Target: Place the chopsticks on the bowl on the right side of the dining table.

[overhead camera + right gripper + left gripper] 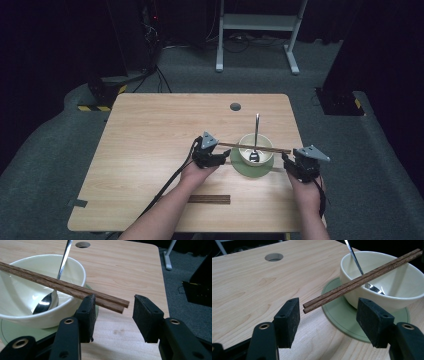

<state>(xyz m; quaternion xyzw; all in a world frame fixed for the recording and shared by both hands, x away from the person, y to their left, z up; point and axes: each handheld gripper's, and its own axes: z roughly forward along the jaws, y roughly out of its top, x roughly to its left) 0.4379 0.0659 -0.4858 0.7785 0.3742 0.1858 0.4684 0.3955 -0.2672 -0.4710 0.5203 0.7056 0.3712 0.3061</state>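
Observation:
A cream bowl [245, 156] stands on a green saucer [250, 170] right of the table's middle. A metal spoon [257, 129] leans in it, handle pointing away. A pair of brown chopsticks [255, 147] lies across the bowl's rim. My left gripper [225, 156] is at their left ends and my right gripper [286, 162] at their right ends. In the left gripper view the chopsticks' tips [308, 307] sit between the open pads of the left gripper [330, 323], touching neither. In the right gripper view the chopsticks [62, 286] pass over the left pad of the right gripper [113, 317] and stop short of the other pad.
A second dark wooden pair of sticks [210, 199] lies near the table's front edge between the forearms. A round cable hole [235, 106] is at the far side. Tape [77, 203] marks the front left corner. A white frame [257, 22] stands on the floor beyond.

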